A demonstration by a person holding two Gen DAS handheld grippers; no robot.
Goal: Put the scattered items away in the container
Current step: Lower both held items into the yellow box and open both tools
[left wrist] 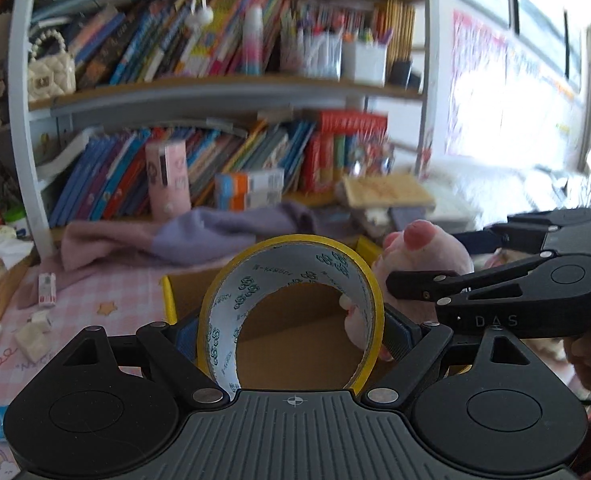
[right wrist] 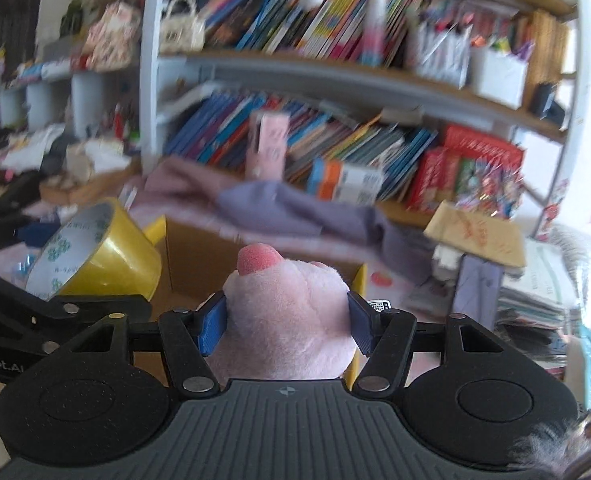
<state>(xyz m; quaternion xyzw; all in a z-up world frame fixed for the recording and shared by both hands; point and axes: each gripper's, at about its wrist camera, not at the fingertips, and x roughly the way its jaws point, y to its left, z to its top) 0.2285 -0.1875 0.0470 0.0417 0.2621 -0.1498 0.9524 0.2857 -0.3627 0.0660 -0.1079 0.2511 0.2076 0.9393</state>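
**Two items carried to the box at once**

Both grippers are loaded. The left gripper [left wrist: 291,334] is clamped across a roll of yellow tape [left wrist: 291,316], standing on edge between its blue pads. The right gripper [right wrist: 287,322] squeezes a pink plush toy [right wrist: 285,320] at its sides. Each load hangs over or just beside the open cardboard box [right wrist: 191,256] with yellow rim, the tape to the left of the toy.

To do this step well, each load should probably be brought fully inside the box walls before the jaws part, and lowered first, since the roll would likely wheel away if dropped on its edge. Releasing one at a time would keep the two grippers, already close together, from knocking.

The box sits on a desk with a pink checked cover [left wrist: 107,292], strewn with small erasers and a glue bottle at the left. A purple cloth [left wrist: 223,232] lies beyond, below crowded bookshelves [left wrist: 215,48]; a bright window is on the right.
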